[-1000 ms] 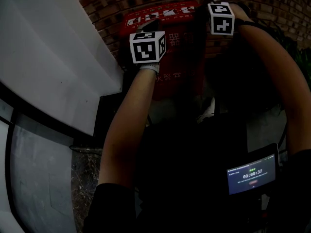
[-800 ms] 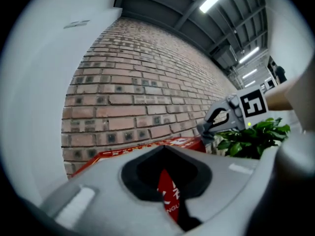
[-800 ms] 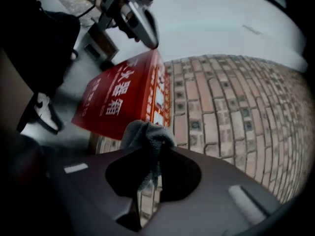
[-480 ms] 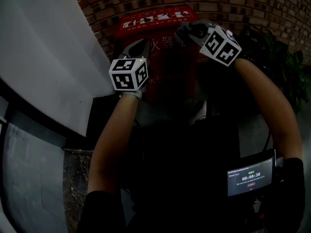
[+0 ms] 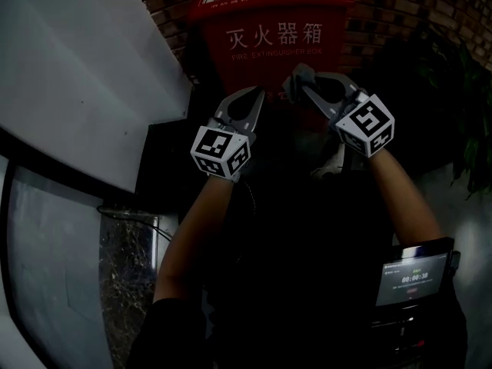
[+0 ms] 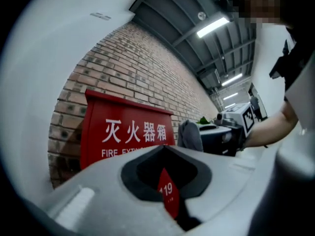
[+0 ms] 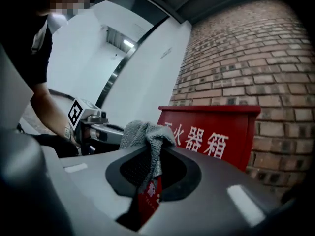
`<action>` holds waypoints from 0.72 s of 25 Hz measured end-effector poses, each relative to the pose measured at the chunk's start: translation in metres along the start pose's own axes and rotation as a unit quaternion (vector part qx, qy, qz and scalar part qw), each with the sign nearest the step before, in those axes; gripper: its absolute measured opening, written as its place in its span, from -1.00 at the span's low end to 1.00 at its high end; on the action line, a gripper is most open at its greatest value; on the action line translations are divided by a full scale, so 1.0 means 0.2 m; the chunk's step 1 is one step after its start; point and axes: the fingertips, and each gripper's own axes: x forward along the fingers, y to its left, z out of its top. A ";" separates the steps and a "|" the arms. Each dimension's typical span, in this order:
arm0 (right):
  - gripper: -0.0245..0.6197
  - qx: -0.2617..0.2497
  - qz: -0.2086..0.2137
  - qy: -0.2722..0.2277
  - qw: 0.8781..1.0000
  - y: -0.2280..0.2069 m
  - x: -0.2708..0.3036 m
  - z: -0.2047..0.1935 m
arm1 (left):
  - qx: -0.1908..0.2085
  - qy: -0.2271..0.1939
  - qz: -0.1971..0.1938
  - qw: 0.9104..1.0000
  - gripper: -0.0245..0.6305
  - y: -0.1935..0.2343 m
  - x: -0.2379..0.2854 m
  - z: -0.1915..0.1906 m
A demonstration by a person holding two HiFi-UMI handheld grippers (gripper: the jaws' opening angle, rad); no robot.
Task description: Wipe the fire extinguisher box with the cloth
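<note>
The red fire extinguisher box (image 5: 277,33) with white lettering stands against a brick wall (image 5: 400,6). Both grippers hang in front of its lower front face, apart from it. My left gripper (image 5: 257,92) is shut with nothing between its fingers. My right gripper (image 5: 296,79) is shut on a grey cloth (image 7: 145,132), which bunches out above the jaws. The left gripper view shows the box (image 6: 123,132) ahead, with the cloth (image 6: 189,135) to the right of it. In the right gripper view the box (image 7: 216,136) stands to the right and the left gripper (image 7: 96,127) shows at the left.
A large white panel (image 5: 77,75) leans in on the left of the box. Dark plant leaves (image 5: 461,114) fill the right side. A small screen with a timer (image 5: 411,277) sits at the person's waist, lower right. A glass pane (image 5: 46,283) lies at the lower left.
Both grippers have come down from the box's top to below its lettering and moved back from it. The cloth stays in the right gripper. The box's front lettering now shows.
</note>
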 end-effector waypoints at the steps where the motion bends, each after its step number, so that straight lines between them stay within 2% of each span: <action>1: -0.81 0.026 -0.003 -0.009 1.000 0.00 0.01 -0.06 | -0.003 0.002 -0.005 1.000 -0.92 0.01 0.00 -0.05; 4: -0.81 0.085 -0.003 -0.030 0.996 0.03 0.05 -0.24 | -0.006 0.007 -0.015 1.000 -0.92 0.02 0.01 -0.21; 7: -0.81 0.087 0.003 -0.029 0.996 0.06 0.10 -0.37 | -0.009 0.013 -0.016 1.000 -0.92 0.05 0.04 -0.36; 14: -0.81 0.119 0.013 -0.050 0.992 0.12 0.18 -0.54 | -0.028 0.022 -0.032 0.999 -0.92 0.10 0.06 -0.60; 18: -0.81 0.142 -0.003 -0.056 0.988 0.13 0.16 -0.65 | -0.052 0.023 -0.011 0.998 -0.92 0.13 0.01 -0.69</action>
